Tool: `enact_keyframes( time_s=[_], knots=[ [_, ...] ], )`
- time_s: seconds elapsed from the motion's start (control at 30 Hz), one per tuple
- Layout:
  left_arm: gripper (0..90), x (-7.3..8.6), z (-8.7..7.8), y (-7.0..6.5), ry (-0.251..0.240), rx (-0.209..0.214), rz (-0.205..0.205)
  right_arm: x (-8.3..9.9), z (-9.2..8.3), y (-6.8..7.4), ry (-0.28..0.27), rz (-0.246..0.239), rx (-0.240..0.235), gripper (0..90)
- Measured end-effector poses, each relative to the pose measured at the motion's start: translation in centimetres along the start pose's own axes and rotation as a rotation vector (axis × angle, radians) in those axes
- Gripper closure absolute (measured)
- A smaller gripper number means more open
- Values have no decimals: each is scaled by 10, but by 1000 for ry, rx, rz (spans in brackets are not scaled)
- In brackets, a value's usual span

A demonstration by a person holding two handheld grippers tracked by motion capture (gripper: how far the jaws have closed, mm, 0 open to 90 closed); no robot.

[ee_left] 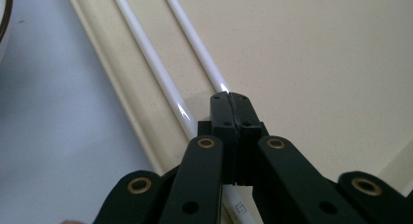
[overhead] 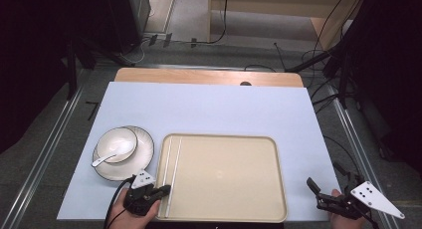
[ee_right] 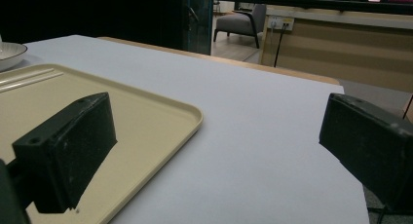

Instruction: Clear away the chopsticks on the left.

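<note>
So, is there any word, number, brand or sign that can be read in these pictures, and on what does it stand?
No text can be read anywhere.
Chopstick in the left gripper view: a small grey square mark near its end, too small to read.
Grey plates on the left gripper and right gripper: only dark dots, no letters.

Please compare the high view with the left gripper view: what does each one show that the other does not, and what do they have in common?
High view: a bowl with a spoon in it, left of the tray, and the right gripper, open, at the lower right. Left gripper view: the left gripper up close, jaws closed together, tips at one chopstick's near end; whether they pinch it is unclear. Both: the tray and two chopsticks along its left side.
</note>
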State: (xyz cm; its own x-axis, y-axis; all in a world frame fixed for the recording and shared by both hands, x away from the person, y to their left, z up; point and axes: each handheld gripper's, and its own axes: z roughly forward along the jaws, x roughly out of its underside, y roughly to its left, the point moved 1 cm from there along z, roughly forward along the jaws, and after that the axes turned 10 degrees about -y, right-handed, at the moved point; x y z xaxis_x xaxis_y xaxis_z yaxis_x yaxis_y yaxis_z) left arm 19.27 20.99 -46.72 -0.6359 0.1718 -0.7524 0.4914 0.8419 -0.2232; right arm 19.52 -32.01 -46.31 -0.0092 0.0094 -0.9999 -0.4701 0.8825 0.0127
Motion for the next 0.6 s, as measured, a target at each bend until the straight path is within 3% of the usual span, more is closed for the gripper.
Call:
enact_keyframes(
  time_s=[0.17,0.27,0.37,0.5,0.53,0.6],
  knots=[
    [900,0,0,1,-5,3,-8,0,0,0,1,0,0,2],
    [888,-1,-4,5,-42,12,-17,0,0,0,1,-4,-3,2],
    [827,-2,-6,7,-59,21,-27,0,1,-1,3,-5,-1,2],
    [690,-6,-16,16,-175,3,-34,0,1,-1,5,-4,3,2],
    [653,-8,-18,18,-194,13,-32,0,2,-2,6,-2,2,2],
    [559,-9,-20,22,-220,-8,2,1,2,-2,6,-3,3,2]
  ],
)
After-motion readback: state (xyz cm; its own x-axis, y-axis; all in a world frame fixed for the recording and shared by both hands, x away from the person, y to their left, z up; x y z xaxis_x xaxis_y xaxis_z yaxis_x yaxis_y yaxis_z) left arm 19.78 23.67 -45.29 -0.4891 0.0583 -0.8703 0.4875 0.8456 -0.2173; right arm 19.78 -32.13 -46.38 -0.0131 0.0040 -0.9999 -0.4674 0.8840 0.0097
